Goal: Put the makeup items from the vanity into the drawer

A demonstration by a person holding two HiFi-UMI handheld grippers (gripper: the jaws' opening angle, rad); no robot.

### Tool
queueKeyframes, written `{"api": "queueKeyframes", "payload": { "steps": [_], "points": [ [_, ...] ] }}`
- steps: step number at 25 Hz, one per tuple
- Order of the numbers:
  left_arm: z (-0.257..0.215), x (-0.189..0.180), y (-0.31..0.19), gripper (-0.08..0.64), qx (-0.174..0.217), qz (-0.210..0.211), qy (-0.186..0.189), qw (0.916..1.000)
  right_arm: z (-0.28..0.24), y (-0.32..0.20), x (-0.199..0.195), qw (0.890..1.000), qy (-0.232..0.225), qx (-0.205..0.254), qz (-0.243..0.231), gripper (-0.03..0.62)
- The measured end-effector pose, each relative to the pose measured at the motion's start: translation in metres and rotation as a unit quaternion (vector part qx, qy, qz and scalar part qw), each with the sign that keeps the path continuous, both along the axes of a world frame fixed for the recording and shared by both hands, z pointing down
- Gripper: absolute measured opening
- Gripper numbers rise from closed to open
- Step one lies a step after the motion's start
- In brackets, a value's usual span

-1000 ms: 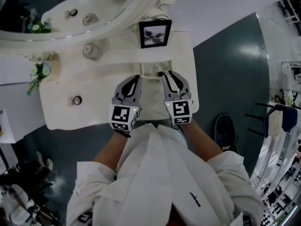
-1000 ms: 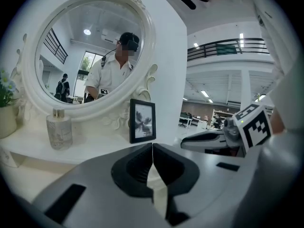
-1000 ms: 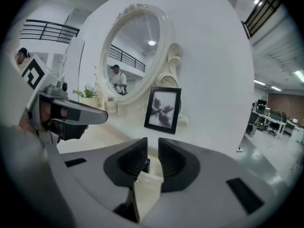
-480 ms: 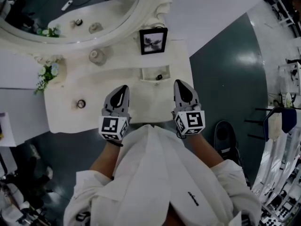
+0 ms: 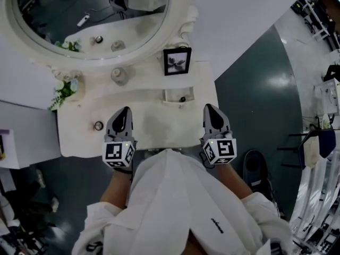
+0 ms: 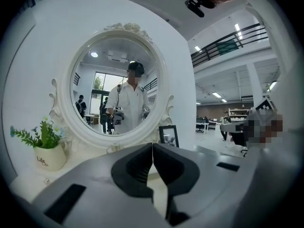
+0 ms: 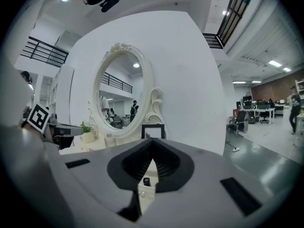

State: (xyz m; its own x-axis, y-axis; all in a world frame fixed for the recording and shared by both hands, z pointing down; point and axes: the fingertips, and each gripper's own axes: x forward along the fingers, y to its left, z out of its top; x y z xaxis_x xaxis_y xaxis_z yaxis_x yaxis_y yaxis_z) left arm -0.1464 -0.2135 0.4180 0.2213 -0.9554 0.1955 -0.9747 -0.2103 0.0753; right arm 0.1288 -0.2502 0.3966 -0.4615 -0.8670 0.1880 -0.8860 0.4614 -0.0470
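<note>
On the white vanity, a small open drawer holds a little dark item. That dark item also shows below the right jaws in the right gripper view. A small dark round item lies on the vanity top at the left. A domed jar stands near the mirror. My left gripper hovers over the vanity's front left, shut and empty. My right gripper is over the front right, also shut with nothing in it. Both are short of the drawer.
An oval mirror rises behind the vanity. A framed picture stands just behind the drawer, and a potted plant sits at the left. Dark floor lies to the right of the vanity, beyond its edge.
Both grippers have drawn back from the drawer toward the person and spread apart. Their jaws, open a second ago, have shut. The head view has tilted up and shows more of the mirror.
</note>
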Motion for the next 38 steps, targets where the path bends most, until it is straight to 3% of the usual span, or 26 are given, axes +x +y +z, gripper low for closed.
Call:
{"api": "queueKeyframes", "payload": {
  "steps": [8, 17, 38],
  "points": [
    [-0.019, -0.022, 0.014, 0.029, 0.021, -0.021, -0.004, 0.9995, -0.024, 0.014, 0.003, 1.0, -0.024, 0.011, 0.01, 0.017],
    [-0.037, -0.028, 0.013, 0.028, 0.046, -0.017, -0.015, 0.9987, -0.031, 0.024, 0.014, 1.0, -0.018, 0.017, 0.018, 0.017],
    [-0.032, -0.008, 0.003, 0.028, 0.039, 0.012, -0.01, 0.9991, -0.023, 0.025, 0.02, 0.999, 0.01, 0.006, 0.031, 0.017]
  ]
}}
